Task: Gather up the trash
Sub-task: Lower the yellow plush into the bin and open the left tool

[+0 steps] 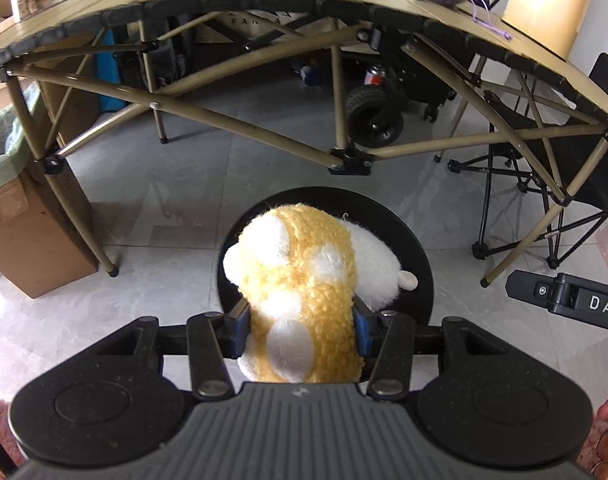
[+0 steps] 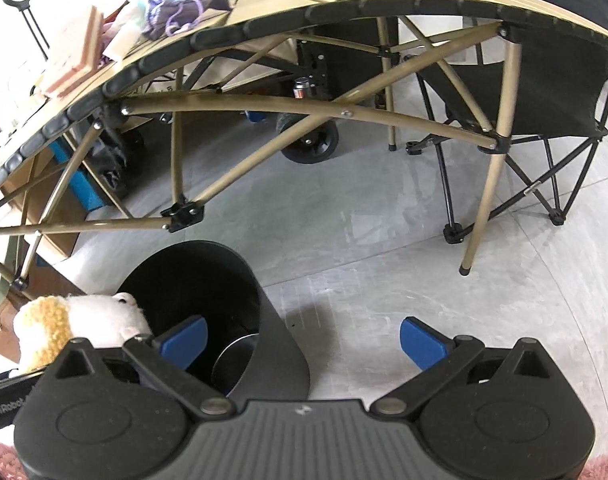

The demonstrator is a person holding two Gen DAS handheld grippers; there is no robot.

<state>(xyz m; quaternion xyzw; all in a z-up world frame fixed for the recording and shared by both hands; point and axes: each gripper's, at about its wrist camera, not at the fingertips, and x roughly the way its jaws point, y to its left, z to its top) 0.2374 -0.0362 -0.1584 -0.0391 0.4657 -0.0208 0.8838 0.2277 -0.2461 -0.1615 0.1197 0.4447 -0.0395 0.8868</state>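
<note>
Your left gripper [image 1: 301, 330] is clamped on the plush [image 1: 299, 280], blue pads pressed into its yellow-and-white body from both sides. The plush hangs right over the bin [image 1: 418, 264], a black round one standing on the grey floor [image 1: 183, 200]; from the left wrist view the bin's rim shows around the toy from about 10 to 4 o'clock. Whether the plush touches the rim is hard to tell: the toy covers most of the opening.

Your right gripper [image 2: 304, 342] stands wide apart with nothing between its pads. Its left pad sits over the bin's mouth, its right pad over bare floor. In the right wrist view the bin [image 2: 279, 344] lies at 8 o'clock of centre, its inside dark with a round shiny thing [image 2: 239, 360] at the bottom, maybe a lid or can end. The plush [image 2: 79, 320] pokes in at 9 o'clock at the bin's left rim.

The table [image 1: 207, 4] spans 10 to 2 o'clock in both views, cluttered on top. A folding chair [image 2: 544, 100] stands at 2 o'clock past the table leg. A cardboard box [image 1: 27, 248] sits at 9 o'clock in the left view.
</note>
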